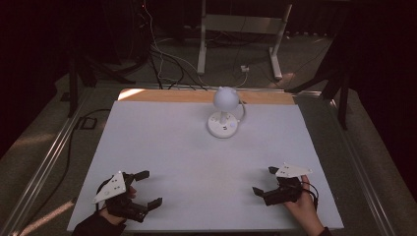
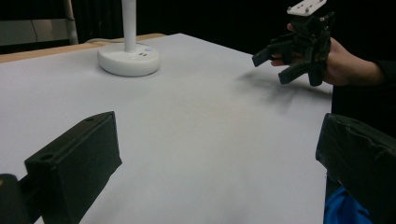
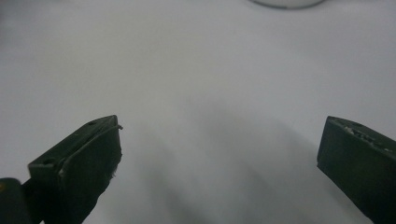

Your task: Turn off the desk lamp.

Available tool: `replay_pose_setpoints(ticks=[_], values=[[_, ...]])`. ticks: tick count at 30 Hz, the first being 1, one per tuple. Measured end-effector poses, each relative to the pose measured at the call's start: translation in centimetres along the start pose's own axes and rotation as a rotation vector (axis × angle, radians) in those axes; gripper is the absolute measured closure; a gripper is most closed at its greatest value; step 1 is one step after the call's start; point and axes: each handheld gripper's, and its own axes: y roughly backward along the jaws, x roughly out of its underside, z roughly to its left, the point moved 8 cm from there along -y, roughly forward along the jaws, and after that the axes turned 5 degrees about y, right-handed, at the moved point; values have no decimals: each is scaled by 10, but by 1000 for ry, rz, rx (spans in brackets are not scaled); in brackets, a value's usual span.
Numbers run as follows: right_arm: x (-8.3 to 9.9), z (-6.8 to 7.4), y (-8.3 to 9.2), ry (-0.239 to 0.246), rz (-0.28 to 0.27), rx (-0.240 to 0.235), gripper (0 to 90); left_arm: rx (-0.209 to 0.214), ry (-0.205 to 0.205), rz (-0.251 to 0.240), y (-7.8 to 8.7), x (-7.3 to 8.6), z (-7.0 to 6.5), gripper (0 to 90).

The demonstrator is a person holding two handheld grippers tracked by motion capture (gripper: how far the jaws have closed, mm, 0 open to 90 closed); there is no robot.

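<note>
A white sheet covers the table (image 1: 162,162). A wooden strip shows along its far edge. A white lamp (image 1: 224,114) stands near that edge.

Open white table, one obstacle at its far side

A small white lamp (image 1: 224,112) stands at 12 o'clock near the far edge of the table (image 1: 162,147); its cord trails off toward 1 o'clock. From 3 through 6 to 9 o'clock the surface is bare. The left gripper (image 1: 148,189) at 7 and right gripper (image 1: 265,180) at 5 sit well apart, jaws spread wide, nothing between them.
</note>
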Motion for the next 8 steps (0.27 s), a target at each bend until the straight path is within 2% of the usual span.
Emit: replay_pose_setpoints(ticks=[8], values=[[1, -1, 2, 21, -9, 21, 0, -1, 0, -1, 0, 0, 0, 5]])
